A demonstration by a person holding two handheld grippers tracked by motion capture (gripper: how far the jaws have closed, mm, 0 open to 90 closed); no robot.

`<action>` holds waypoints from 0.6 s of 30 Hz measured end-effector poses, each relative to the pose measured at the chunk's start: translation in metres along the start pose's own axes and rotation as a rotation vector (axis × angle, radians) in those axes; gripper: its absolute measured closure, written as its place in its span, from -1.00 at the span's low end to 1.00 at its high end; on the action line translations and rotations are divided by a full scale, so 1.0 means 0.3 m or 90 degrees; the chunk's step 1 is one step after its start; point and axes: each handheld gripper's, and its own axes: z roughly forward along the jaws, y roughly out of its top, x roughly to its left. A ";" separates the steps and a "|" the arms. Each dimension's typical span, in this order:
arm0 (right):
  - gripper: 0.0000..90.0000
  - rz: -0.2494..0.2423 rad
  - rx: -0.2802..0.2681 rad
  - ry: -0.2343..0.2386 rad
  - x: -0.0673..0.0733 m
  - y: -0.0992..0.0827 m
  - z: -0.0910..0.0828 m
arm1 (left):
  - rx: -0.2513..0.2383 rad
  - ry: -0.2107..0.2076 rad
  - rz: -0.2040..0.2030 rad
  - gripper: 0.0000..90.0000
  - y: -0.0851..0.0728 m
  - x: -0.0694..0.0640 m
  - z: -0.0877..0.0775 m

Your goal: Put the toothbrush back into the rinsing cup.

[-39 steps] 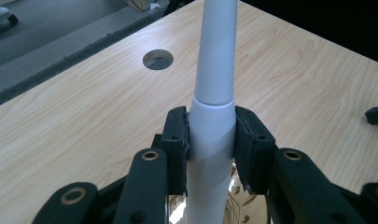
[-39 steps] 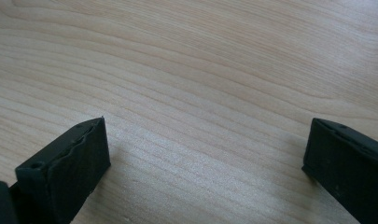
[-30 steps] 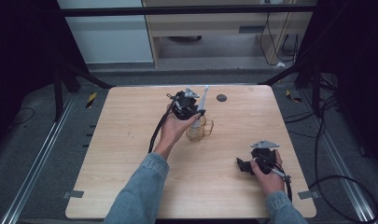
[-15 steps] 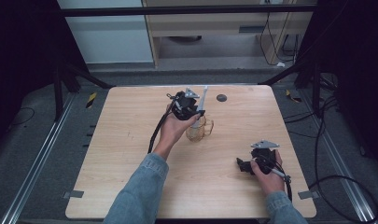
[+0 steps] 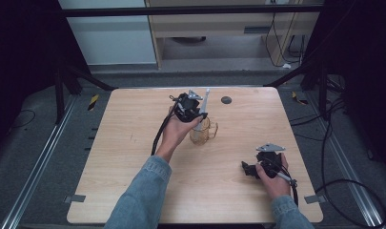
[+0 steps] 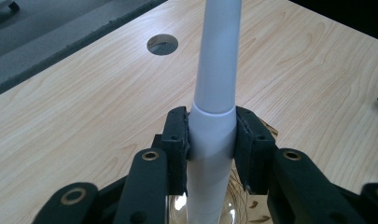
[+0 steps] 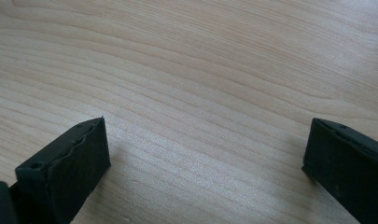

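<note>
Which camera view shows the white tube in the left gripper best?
The left gripper view: the white tube rises close up, clamped between the left gripper pads above a glass jar. In the high view the tube is a small pale stick. The right gripper view looks at bare table.

High view looks from above the near edge, forward and down, taking in the whole table (image 5: 133, 191), the floor around it and a cabinet past the far edge. Left gripper view rides close behind the left gripper (image 6: 210, 140), facing across the tabletop toward the round hole (image 6: 162, 44) by the far edge; high view shares that hole (image 5: 226, 100). Right gripper view sits very near the wood near the right edge, right gripper (image 7: 205, 149) low over the tabletop.
</note>
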 end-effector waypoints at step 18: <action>-0.99 0.000 0.000 0.000 0.000 0.000 0.000 | -0.008 -0.004 -0.018 0.49 0.001 0.004 0.039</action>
